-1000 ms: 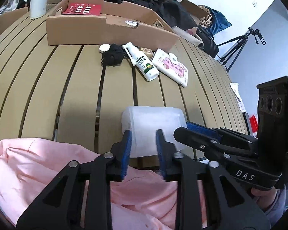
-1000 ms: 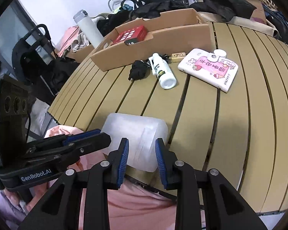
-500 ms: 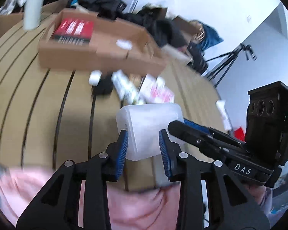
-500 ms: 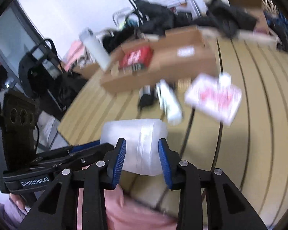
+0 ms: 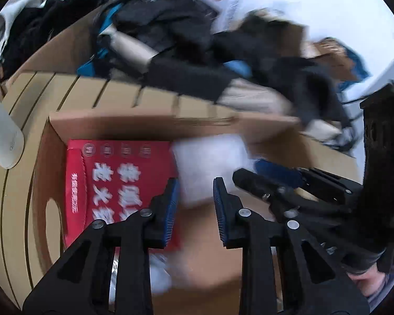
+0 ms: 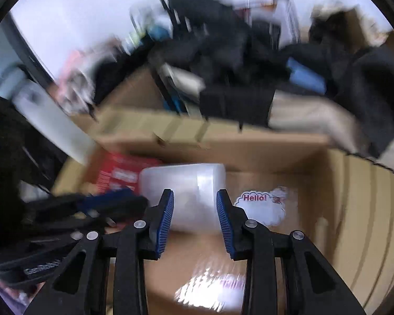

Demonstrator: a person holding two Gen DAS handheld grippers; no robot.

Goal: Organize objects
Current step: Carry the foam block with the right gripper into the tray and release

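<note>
A translucent white plastic container point(image 5: 210, 162) hangs over the open cardboard box point(image 5: 144, 128), held from both sides. My left gripper point(image 5: 195, 199) has it between its blue pads, which press on it while the jaws are closing. In the right wrist view the same container point(image 6: 183, 181) sits between the pads of my right gripper point(image 6: 194, 207), which grips its near end. A red printed box point(image 5: 118, 178) lies inside the cardboard box, just left of the container. Both views are blurred by motion.
A "Hello!" card point(image 6: 260, 207) lies on the box floor to the right. A white bottle point(image 5: 0, 131) stands left of the box on the slatted table point(image 5: 2, 210). Dark clothes point(image 5: 183, 39) pile up behind the box. Something shiny point(image 6: 212, 288) lies below my right gripper, blurred.
Both grippers have carried the white container from the table's near edge forward to above the cardboard box. The loose items on the table have passed out of view.
</note>
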